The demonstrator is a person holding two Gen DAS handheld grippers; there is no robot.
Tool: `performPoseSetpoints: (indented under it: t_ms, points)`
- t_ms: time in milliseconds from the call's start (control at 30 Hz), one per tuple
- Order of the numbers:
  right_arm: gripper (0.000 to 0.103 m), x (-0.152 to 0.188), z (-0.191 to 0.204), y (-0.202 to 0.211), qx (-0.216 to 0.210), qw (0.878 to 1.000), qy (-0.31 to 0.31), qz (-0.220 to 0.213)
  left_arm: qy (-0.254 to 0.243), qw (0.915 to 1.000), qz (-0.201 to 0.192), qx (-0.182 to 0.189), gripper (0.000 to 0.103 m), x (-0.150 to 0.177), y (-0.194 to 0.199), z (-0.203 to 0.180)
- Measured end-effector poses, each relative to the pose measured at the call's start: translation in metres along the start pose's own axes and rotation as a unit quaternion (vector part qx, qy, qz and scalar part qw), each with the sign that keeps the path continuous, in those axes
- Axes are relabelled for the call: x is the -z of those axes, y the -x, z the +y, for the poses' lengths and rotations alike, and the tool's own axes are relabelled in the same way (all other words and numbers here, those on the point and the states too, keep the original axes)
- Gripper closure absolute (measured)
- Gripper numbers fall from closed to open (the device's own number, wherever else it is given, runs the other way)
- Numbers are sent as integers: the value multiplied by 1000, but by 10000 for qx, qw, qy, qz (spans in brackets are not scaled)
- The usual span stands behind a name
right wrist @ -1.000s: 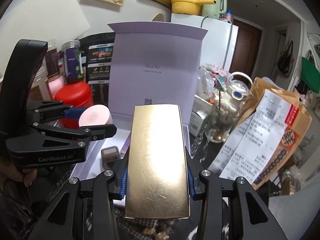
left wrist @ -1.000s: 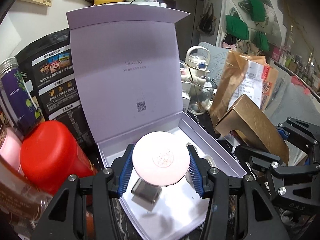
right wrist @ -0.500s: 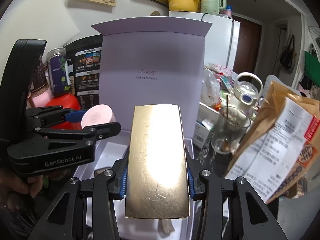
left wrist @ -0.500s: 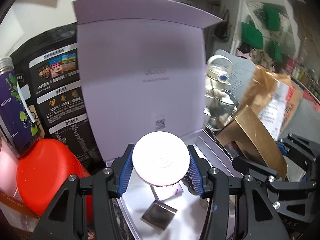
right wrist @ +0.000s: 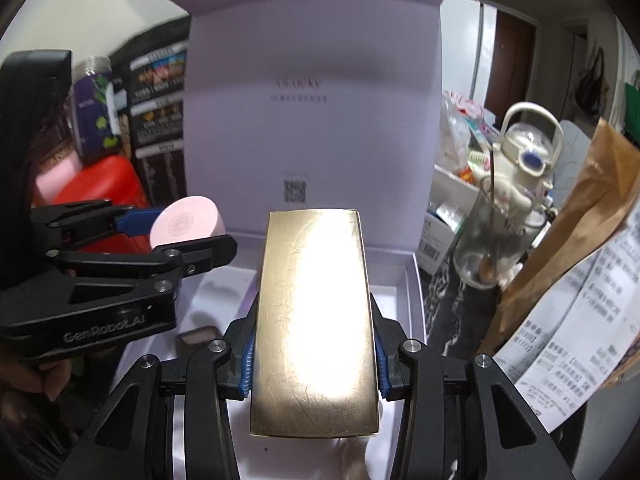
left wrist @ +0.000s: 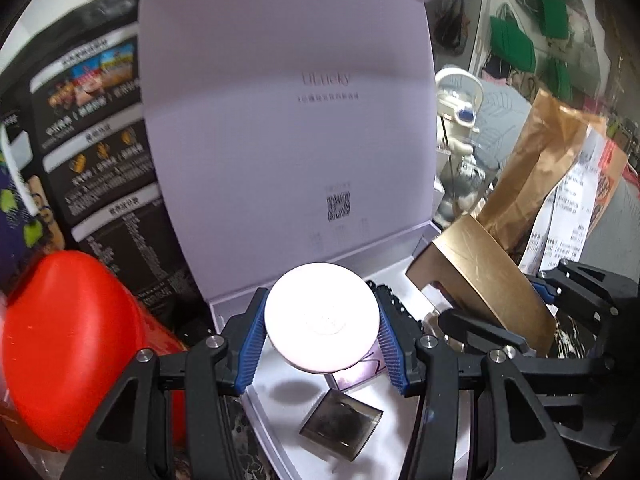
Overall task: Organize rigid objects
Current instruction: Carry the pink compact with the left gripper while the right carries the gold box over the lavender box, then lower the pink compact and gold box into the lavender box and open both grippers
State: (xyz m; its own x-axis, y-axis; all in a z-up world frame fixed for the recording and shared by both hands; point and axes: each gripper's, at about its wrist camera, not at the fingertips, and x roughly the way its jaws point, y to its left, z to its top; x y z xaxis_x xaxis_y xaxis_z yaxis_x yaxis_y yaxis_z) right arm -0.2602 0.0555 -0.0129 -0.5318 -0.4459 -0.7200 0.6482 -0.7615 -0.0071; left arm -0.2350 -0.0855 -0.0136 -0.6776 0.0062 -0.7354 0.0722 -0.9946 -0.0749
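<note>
My left gripper (left wrist: pixel 322 340) is shut on a round pink jar (left wrist: pixel 322 330) and holds it over the open lilac gift box (left wrist: pixel 280 128). The jar also shows in the right wrist view (right wrist: pixel 186 222), at the left. My right gripper (right wrist: pixel 314 350) is shut on a gold rectangular box (right wrist: pixel 314 320), held above the gift box tray (right wrist: pixel 406 280) on its right side. The gold box also shows in the left wrist view (left wrist: pixel 484 276). A small dark square item (left wrist: pixel 342 424) and a pale purple one (left wrist: pixel 356 376) lie in the tray.
A red canister (left wrist: pixel 68 340) and a black printed bag (left wrist: pixel 92 140) stand left of the gift box. A glass cup (right wrist: pixel 492 232), a white kettle (right wrist: pixel 528 152) and a brown paper bag with a receipt (right wrist: pixel 580 240) crowd the right.
Both grippers have moved forward toward the gift box's upright lid, each with its load. The jar and the gold box now hang deeper over the tray.
</note>
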Motion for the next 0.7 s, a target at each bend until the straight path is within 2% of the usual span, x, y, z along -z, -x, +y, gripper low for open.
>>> performPoseSetpoints:
  t_ms: [167, 400, 700]
  points:
    - [60, 4, -3, -9, 183, 9998, 8, 121, -95, 9999, 89, -72, 52, 3, -7, -2]
    - [60, 6, -4, -19, 217, 9995, -13, 222, -108, 9997, 204, -49, 52, 5, -15, -1]
    - [60, 11, -10, -33, 184, 9991, -112, 362, -135, 9982, 557, -156, 52, 11, -40, 0]
